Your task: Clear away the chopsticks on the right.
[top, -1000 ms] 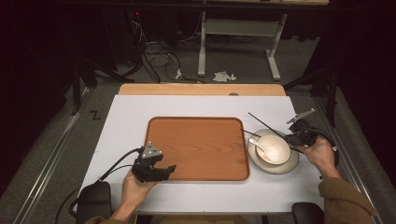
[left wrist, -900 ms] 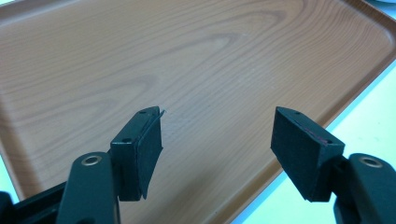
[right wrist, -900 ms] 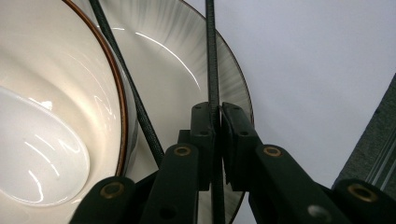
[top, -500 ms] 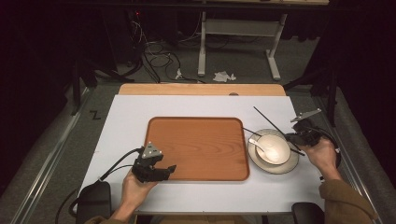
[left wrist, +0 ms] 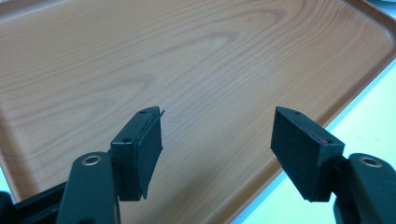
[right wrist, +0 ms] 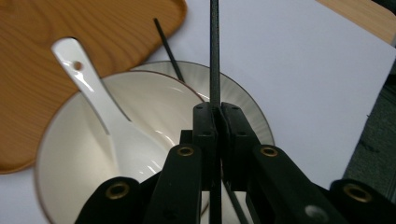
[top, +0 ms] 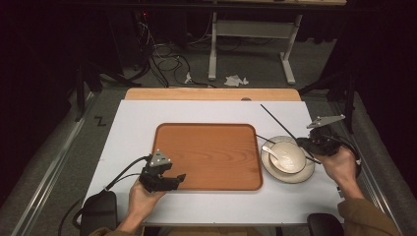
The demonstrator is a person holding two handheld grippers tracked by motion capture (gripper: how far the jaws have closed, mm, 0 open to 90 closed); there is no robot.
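Presently on the worktop (top: 206, 110), white-surfaced: one wooden tray (top: 206, 155), bare, at centre; one pale bowl (top: 287, 156) seated on a plate (top: 306, 173) just beside the tray's right edge; one white spoon (right wrist: 95, 88) lying in the bowl, handle toward the tray. Right tool (top: 314, 143): closed tight on a thin black chopstick (right wrist: 214, 51), gripped near its lower end, shaft running up and away over the plate rim toward the far side of the worktop. Second chopstick (right wrist: 168, 49): resting across the far rim of the plate, tip toward the tray corner, apart from the held one. Left tool (left wrist: 217, 140): spread wide, holding nothing, poised over the near left part of the tray. Step in hand, by judgement: carrying the gripped chopstick, most likely toward the tray. For a clean carry: grip kept firm, since a thin round stick pinched near one end will tend to pivot or slip; lift taken high enough for the lower end to clear bowl and spoon; long free end swung slowly, clear of the second chopstick; set-down flat on the wood, release only once the shaft is lying along the surface. Left tool best kept wide and clear of the landing spot.
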